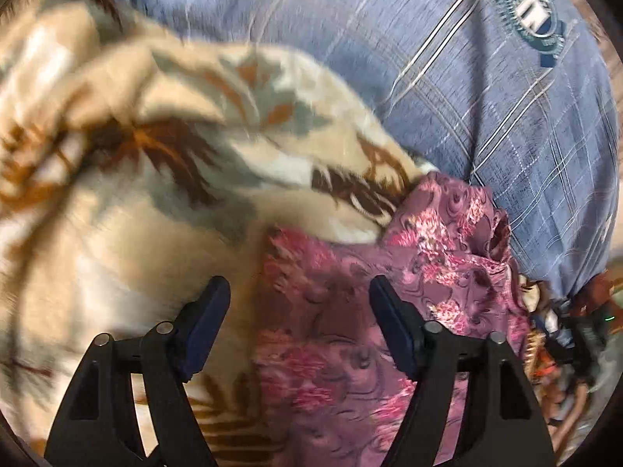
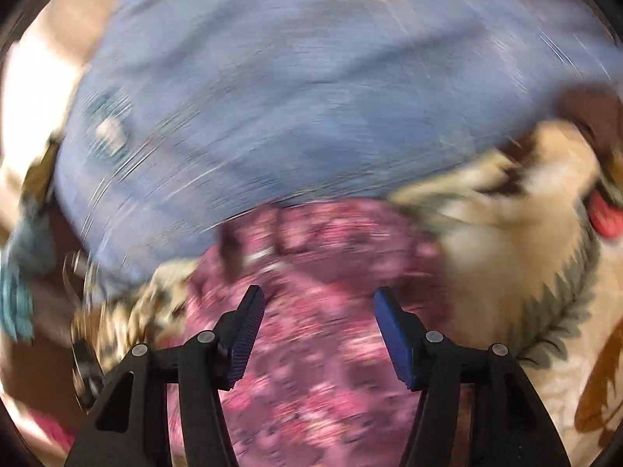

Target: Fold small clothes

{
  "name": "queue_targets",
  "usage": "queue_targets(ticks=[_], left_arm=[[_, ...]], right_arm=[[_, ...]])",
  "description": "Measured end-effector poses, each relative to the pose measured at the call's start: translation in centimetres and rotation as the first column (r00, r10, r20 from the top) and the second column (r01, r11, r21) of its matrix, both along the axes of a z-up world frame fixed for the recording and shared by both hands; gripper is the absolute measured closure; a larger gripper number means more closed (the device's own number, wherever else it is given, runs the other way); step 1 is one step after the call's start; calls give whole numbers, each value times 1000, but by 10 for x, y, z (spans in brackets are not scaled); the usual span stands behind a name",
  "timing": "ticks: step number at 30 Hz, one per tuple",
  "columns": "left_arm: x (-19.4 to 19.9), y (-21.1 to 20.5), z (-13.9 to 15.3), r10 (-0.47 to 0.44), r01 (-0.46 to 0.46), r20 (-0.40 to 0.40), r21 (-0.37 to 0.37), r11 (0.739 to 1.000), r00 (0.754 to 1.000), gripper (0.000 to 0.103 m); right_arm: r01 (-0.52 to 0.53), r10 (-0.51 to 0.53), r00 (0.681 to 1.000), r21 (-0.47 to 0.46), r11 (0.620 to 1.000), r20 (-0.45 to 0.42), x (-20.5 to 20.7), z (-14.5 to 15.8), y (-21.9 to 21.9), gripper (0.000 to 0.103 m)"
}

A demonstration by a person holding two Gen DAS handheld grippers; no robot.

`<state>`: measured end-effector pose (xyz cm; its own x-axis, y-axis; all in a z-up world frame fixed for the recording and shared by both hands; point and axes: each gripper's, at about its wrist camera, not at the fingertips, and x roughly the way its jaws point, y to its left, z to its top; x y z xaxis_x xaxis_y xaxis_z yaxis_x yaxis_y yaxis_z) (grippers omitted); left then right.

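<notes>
A small pink and mauve floral garment (image 1: 350,311) lies crumpled on a cream patterned blanket (image 1: 117,194). My left gripper (image 1: 298,292) is open just above the garment's left part, holding nothing. In the right wrist view, which is blurred by motion, the same garment (image 2: 311,311) lies under my right gripper (image 2: 319,303), which is open and empty. The garment's far edge is bunched near a blue cloth.
A large blue plaid cloth with a round green badge (image 1: 533,7) fills the far side (image 1: 428,78) and shows in the right wrist view (image 2: 292,97). The blanket (image 2: 506,253) spreads right. A red object (image 2: 605,218) sits at far right, a teal cloth (image 2: 15,292) at far left.
</notes>
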<state>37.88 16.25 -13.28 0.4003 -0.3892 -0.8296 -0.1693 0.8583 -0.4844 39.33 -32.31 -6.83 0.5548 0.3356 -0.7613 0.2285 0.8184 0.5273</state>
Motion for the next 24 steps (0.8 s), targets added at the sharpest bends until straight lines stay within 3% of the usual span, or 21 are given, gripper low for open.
queue_targets(ticks=[1,3,6,8,9,12,16,18,20,21,23,24], left_arm=[[4,-8,-3,-26,26,-10,-5,1000,1000,33],[10,-23,-4,-69,72,-34,67,995,997,36],[12,-33,-6,-78,78,-10,125,989,997,37],[13,-31,-5,-62,62,-3,120,991,998,37],[14,-28,-5,-51,52,-9,103,993,999,41],[8,-17,4,0,1,-6,105,994,1000,44],[1,-3,-2,36,-34,-51,53,998,998,44],[0,-5,-8,41,-37,-58,57,998,998,44],[0,-11,-5,36,-32,-39,96,995,999,44],[0,-15,-4,33,-30,-26,103,994,999,45],[3,-21,-6,20,-18,-18,104,994,1000,72],[5,-24,-9,12,-7,-34,128,992,999,91]], right_arm=[[31,-30,998,27,999,-49,4,-14,-10,41],[46,-39,994,72,996,-101,12,-34,-20,42],[27,-19,996,92,995,-84,24,-46,-16,47],[31,-29,995,23,999,-96,31,-49,-11,69],[37,-37,994,2,999,-102,31,-50,-11,86],[62,-58,995,37,997,-82,22,-50,-25,95],[38,-34,998,93,995,-47,9,-45,-38,95],[4,-2,1000,146,989,-12,6,-41,-40,89],[-8,8,1000,195,981,2,4,-39,-42,77],[-6,6,1000,209,978,2,2,-37,-43,64],[-9,5,1000,225,974,16,-2,-33,-41,61],[-14,10,1000,227,974,19,-2,-29,-34,61]])
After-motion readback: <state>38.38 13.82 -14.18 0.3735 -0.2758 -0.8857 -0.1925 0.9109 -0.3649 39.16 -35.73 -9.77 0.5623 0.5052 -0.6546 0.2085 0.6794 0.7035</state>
